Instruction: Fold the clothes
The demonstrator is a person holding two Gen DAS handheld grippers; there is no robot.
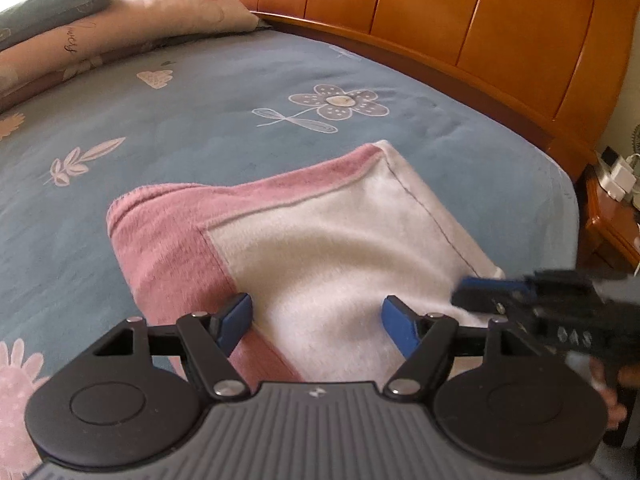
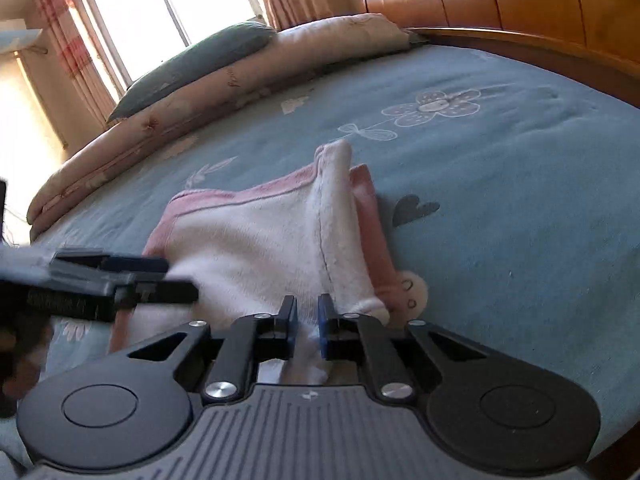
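Towel (image 2: 256,248) corner — between right gripper (image 2: 308,322) pads

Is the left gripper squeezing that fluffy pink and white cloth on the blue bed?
No, the left gripper has its blue jaws spread wide apart above the fluffy pink and white cloth, not pinching it.

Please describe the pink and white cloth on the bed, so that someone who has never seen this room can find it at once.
Start at the wooden headboard and come down the blue flowered bedspread toward its near edge. There lies the folded cloth, below the big printed flower. It alone is fluffy, white with a pink border, and the right gripper pinches its near edge.
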